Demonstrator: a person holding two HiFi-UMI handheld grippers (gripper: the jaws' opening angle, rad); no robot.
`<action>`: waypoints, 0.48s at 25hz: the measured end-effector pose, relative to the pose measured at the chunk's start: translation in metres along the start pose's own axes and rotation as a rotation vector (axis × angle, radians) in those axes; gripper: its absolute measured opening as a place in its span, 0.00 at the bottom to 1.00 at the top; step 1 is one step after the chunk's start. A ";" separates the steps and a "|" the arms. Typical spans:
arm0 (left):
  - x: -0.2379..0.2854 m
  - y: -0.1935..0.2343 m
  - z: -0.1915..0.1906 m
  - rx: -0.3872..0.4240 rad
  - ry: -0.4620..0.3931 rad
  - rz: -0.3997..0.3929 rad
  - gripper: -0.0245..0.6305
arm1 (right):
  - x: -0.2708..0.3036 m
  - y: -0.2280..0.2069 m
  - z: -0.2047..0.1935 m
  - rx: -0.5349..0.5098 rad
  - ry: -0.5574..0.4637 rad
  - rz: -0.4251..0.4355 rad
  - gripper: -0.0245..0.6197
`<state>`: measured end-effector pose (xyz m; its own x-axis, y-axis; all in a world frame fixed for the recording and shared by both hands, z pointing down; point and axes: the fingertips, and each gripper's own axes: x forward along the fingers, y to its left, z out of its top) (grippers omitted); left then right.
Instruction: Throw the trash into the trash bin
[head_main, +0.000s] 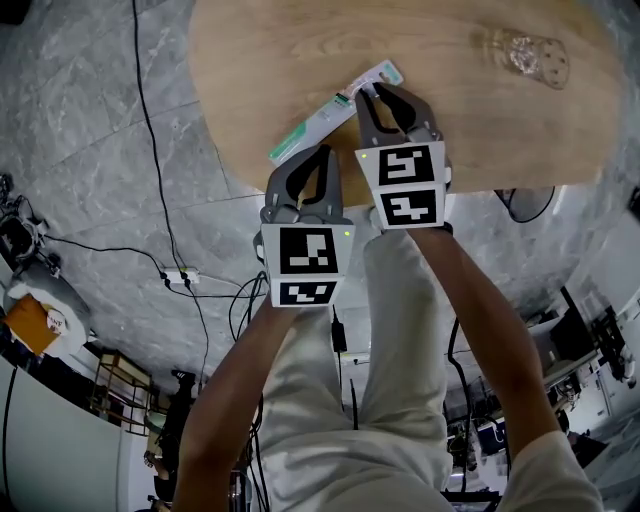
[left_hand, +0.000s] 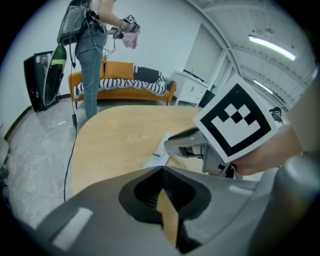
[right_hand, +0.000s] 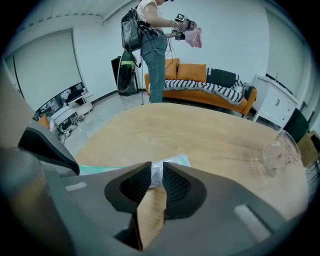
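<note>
In the head view the wrapper (head_main: 335, 112), the trash to be thrown away, is seen lying flat near the table's (head_main: 450, 130) near edge, slanting away from it. The right gripper (head_main: 372, 92) is set at its far end and the left gripper (head_main: 322, 152) is held beside its near end, just over the edge. A clear glass (head_main: 530, 55) is seen well apart, toward the far right corner. In the left gripper view the jaws are seen closed tip to tip with nothing between them, only wood showing below. In the right gripper view the jaws are parted by a narrow slit, with the wrapper's end lying at the tips. No firm pinch can be seen, so the wrapper is judged not yet held. For a sound pick, the tips should be pressed low against the wood so that one pad slides under the thin film before closing. A straight lift should follow. No bin is plainly seen.
</note>
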<state>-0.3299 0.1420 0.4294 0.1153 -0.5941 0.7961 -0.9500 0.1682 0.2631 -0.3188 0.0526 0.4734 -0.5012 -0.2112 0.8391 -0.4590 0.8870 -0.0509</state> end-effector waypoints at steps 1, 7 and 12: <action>-0.001 -0.003 0.000 0.004 0.000 -0.001 0.04 | -0.004 -0.001 0.000 0.008 -0.005 -0.002 0.19; 0.000 -0.021 0.000 0.034 0.000 -0.015 0.04 | -0.024 -0.012 -0.005 0.052 -0.032 -0.016 0.19; 0.006 -0.041 0.002 0.057 0.000 -0.036 0.04 | -0.036 -0.029 -0.013 0.084 -0.045 -0.040 0.19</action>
<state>-0.2912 0.1300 0.4220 0.1493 -0.5989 0.7868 -0.9603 0.1020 0.2598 -0.2783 0.0399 0.4520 -0.5131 -0.2658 0.8162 -0.5385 0.8401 -0.0650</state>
